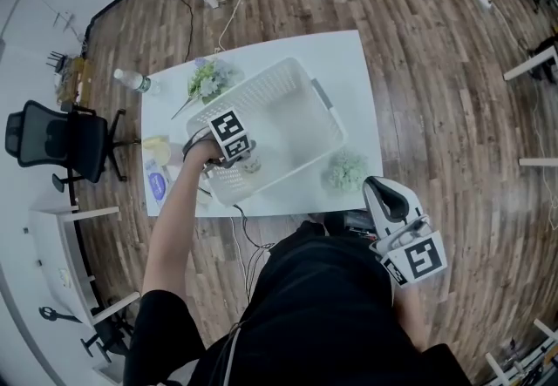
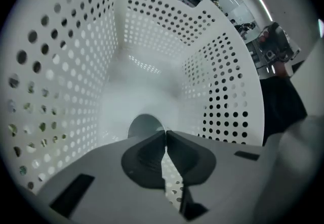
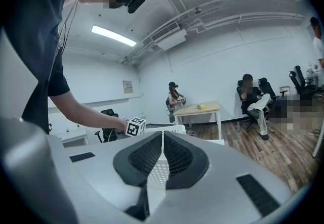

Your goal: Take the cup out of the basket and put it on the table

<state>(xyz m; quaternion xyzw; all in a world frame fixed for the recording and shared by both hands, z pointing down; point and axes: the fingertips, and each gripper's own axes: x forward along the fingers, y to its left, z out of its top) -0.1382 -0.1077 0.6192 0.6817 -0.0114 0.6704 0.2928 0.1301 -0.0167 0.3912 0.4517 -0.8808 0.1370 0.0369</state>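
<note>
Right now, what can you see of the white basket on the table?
The basket is white and plastic-looking, rectangular, open-topped, its walls pierced by rows of round holes, its floor plain. A grey strip, perhaps a handle, shows on its right-hand short end. It stands upright on the white table, turned at an angle to the table's edges. The left gripper reaches down into its near corner, jaws closed on the rim of a pale cup. Whether the gripper touches the basket cannot be told.
</note>
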